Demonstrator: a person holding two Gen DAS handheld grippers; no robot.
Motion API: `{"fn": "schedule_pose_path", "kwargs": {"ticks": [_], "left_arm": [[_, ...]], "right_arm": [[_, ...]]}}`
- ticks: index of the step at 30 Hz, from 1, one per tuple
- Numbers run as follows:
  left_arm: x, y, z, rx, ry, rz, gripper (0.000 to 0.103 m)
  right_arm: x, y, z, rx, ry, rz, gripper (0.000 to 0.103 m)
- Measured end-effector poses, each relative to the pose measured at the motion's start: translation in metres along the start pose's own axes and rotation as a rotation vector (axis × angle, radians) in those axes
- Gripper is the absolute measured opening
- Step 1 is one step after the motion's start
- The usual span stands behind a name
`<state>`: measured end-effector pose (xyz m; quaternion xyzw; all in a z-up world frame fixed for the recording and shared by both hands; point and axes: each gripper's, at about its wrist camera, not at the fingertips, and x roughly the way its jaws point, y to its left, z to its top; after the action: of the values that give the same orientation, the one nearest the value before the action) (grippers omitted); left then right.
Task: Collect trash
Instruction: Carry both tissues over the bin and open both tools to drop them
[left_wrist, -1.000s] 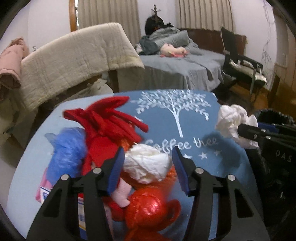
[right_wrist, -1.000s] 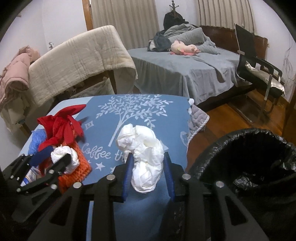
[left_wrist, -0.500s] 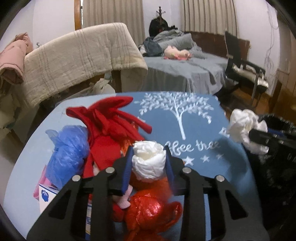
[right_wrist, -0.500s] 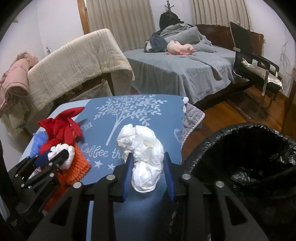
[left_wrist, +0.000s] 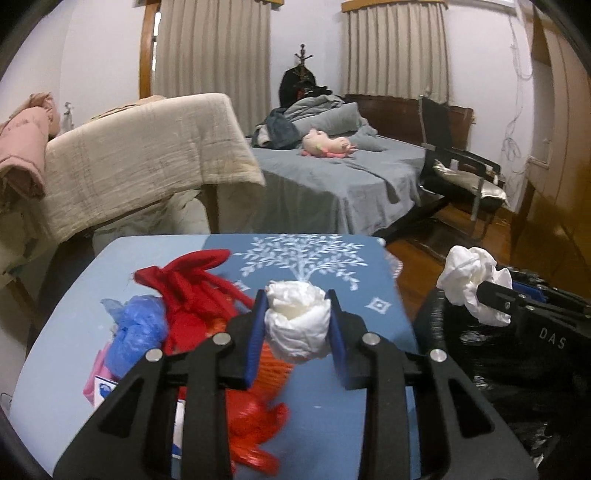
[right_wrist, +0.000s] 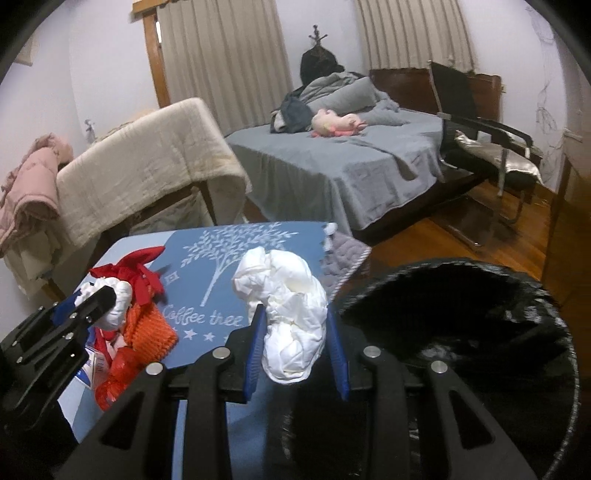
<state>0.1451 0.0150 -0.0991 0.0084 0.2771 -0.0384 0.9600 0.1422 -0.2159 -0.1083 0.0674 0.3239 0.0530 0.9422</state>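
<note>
White tissue wad (left_wrist: 297, 322) clamped above red trash pile (left_wrist: 207, 306); larger crumpled tissue (right_wrist: 291, 317) held beside black-lined bin (right_wrist: 480, 332)

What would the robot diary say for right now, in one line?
left gripper: shut on small tissue wad | right gripper: shut on big tissue wad | black trash bag: open

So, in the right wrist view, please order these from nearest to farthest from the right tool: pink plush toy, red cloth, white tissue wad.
1. White tissue wad, clamped in the right tool.
2. Red cloth, left on the blue table.
3. Pink plush toy, far back on the bed.
</note>
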Motion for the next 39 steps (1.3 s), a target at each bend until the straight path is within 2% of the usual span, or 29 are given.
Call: {"fn": "schedule_pose_path", "kwargs": {"ticks": [12, 24, 26, 30, 31, 35, 39], "left_arm": [[-0.013, -0.074, 0.001, 0.064, -0.002, -0.153, 0.03], [0.002, -0.162, -0.009, 0.142, 0.043, -0.335, 0.031], [0.005, -0.173, -0.009, 0.151, 0.046, -0.356, 0.031], [0.009, -0.185, -0.008, 0.157, 0.059, -0.398, 0.041], [0.011, -0.184, -0.008, 0.151, 0.064, -0.404, 0.047], [0.009, -0.178, -0.008, 0.138, 0.063, -0.393, 0.057], [0.004, -0.161, -0.002, 0.13, 0.04, -0.344, 0.069]], "right_arm": [[-0.044, -0.067, -0.017, 0.073, -0.014, -0.124, 0.033], [-0.075, -0.134, -0.042, 0.16, 0.005, -0.264, 0.035], [-0.079, -0.143, -0.045, 0.177, 0.007, -0.28, 0.037], [-0.084, -0.158, -0.051, 0.202, 0.009, -0.312, 0.04], [-0.085, -0.161, -0.052, 0.206, 0.01, -0.319, 0.044], [-0.09, -0.168, -0.055, 0.218, 0.0, -0.345, 0.059], [-0.096, -0.163, -0.054, 0.213, -0.029, -0.363, 0.09]]}}
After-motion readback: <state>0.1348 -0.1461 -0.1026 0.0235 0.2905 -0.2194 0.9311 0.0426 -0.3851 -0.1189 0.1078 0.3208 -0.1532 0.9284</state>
